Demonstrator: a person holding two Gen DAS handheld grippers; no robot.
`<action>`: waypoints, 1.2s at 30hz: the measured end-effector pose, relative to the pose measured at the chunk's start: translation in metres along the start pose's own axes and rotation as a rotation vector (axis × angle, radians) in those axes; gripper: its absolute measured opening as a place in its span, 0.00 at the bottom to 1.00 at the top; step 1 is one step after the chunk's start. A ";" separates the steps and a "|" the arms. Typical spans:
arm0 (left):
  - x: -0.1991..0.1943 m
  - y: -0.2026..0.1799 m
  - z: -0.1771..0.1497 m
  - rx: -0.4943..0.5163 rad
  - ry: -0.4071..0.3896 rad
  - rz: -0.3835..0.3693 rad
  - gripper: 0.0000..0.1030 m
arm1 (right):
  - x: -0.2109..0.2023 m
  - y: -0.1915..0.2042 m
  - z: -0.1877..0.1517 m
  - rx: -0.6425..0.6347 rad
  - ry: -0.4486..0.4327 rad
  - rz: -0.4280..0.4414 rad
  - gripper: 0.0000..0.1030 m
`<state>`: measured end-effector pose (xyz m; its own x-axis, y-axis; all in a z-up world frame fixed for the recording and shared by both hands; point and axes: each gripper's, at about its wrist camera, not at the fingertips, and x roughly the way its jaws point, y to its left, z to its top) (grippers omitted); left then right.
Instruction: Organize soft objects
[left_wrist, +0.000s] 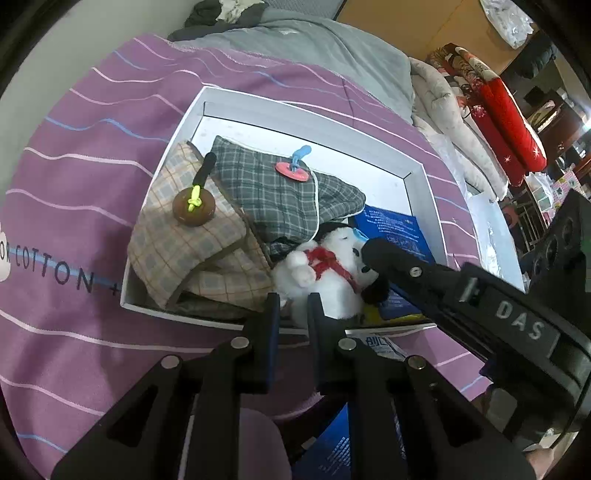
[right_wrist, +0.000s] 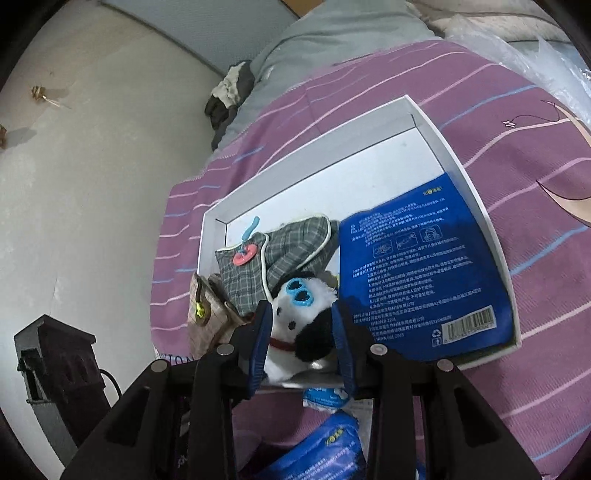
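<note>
A white plush dog (left_wrist: 325, 288) with black ears, blue goggles and a red scarf lies at the near edge of a shallow white box (left_wrist: 207, 99) on the bed. My right gripper (right_wrist: 301, 325) is shut on its head (right_wrist: 288, 317), one blue pad on each side. In the left wrist view the right gripper (left_wrist: 373, 258) reaches in from the right. My left gripper (left_wrist: 293, 304) stands at the box's near rim, jaws narrow, with white fur of the dog's lower body pinched between them. A grey plaid pouch (left_wrist: 273, 195) and a beige plaid pouch (left_wrist: 184, 243) lie in the box.
A large blue packet (right_wrist: 417, 280) fills the box's right part. Smaller blue packets (right_wrist: 325, 398) lie on the purple striped sheet (left_wrist: 74, 184) outside the near rim. A grey blanket (left_wrist: 314, 44) and a red quilt (left_wrist: 509, 118) are beyond the box. A wall (right_wrist: 92, 184) is on the left.
</note>
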<state>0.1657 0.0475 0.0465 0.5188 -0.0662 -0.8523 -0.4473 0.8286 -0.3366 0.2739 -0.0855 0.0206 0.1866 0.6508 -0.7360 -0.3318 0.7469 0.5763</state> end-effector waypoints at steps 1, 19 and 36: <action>0.000 -0.001 0.000 0.004 0.000 0.007 0.14 | 0.002 0.001 -0.001 -0.004 0.002 -0.015 0.32; -0.022 0.006 -0.003 0.120 0.034 0.133 0.29 | 0.017 0.024 -0.009 -0.151 0.023 -0.201 0.32; -0.040 0.031 0.004 0.036 -0.018 0.137 0.29 | 0.030 0.040 -0.015 -0.191 0.049 -0.148 0.15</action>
<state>0.1345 0.0779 0.0717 0.4681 0.0583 -0.8818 -0.4882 0.8488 -0.2030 0.2524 -0.0381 0.0166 0.2028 0.5252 -0.8265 -0.4736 0.7913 0.3866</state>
